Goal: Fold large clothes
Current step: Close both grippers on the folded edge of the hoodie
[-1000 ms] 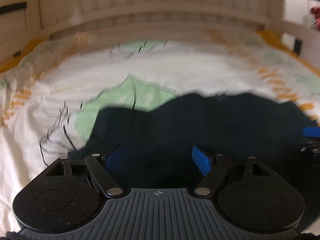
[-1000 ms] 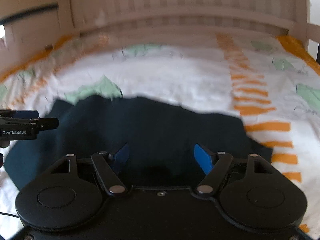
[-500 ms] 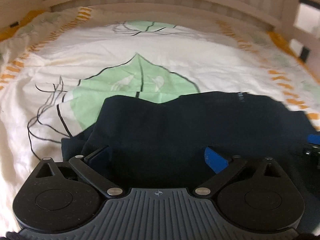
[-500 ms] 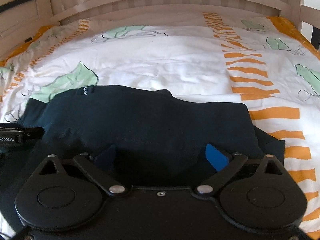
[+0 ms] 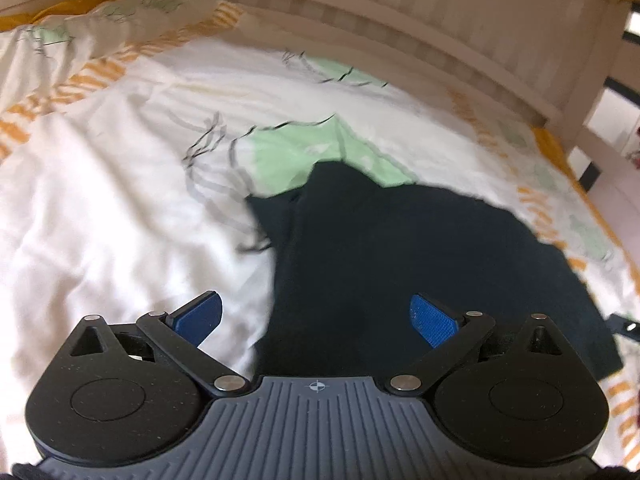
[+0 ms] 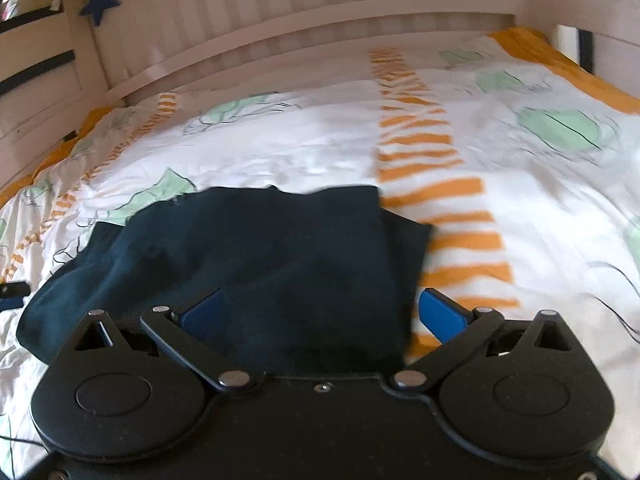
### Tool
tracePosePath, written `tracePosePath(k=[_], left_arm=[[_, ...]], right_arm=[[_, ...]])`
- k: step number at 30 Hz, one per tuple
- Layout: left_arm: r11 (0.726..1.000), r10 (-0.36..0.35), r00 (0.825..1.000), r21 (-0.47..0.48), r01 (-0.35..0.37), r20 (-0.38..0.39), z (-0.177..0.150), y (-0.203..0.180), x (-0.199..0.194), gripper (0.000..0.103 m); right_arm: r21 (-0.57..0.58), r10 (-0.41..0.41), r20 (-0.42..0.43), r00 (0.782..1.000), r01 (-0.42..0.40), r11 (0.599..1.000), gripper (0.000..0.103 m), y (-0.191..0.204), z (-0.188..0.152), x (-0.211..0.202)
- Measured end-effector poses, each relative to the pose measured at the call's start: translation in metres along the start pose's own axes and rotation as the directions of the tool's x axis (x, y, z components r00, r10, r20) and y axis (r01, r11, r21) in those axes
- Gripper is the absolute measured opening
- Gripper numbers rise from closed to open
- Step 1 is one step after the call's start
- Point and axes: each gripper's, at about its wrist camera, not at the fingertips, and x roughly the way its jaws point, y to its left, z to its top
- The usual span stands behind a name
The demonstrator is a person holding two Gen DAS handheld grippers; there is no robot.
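Note:
A dark navy garment lies folded flat on the patterned duvet. My left gripper hovers open over the garment's left edge: the left finger is above white bedding, the right finger above dark cloth. Nothing is pinched between them. In the right wrist view the same garment fills the lower middle. My right gripper is over its right edge with jaws opening wide and empty, the left finger above cloth, the right finger above an orange stripe. A tip of the left gripper peeks in at that view's left edge.
The duvet is white with green leaves and orange stripes, and spreads wide around the garment. A white slatted bed rail borders the far side. A blue star hangs on the rail at upper left.
Both grippers opened wider and drew apart: the left swung out to the garment's left edge, the right to its right edge. The garment stays lying on the bed.

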Motion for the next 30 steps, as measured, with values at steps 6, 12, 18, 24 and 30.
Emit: tracePosePath(k=[6, 12, 18, 24, 30], left_arm=[[0.999, -0.044, 0.997, -0.032, 0.042, -0.063, -0.013, 0.009, 0.009, 0.102], [0.992, -0.117, 0.988, -0.06, 0.112, -0.096, -0.013, 0.003, 0.036, 0.102], [0.983, -0.168, 0.982, -0.092, 0.16, -0.089, -0.002, 0.004, 0.054, 0.103], [0.978, -0.2, 0.976, -0.08, 0.194, -0.086, 0.009, -0.005, 0.071, 0.103], [0.958, -0.246, 0.966, -0.17, 0.23, -0.077, 0.012, -0.001, 0.074, 0.099]], right_arm=[[0.138, 0.044, -0.037, 0.998, -0.039, 0.99, 0.103, -0.031, -0.011, 0.002], [0.237, 0.158, -0.058, 0.986, -0.14, 0.961, 0.103, -0.045, -0.018, 0.017], [0.254, 0.269, -0.06, 0.961, -0.246, 0.936, 0.103, -0.049, -0.013, 0.036], [0.308, 0.355, -0.025, 0.934, -0.331, 0.892, 0.103, -0.051, -0.006, 0.056], [0.32, 0.369, -0.021, 0.929, -0.343, 0.883, 0.103, -0.049, -0.003, 0.061]])
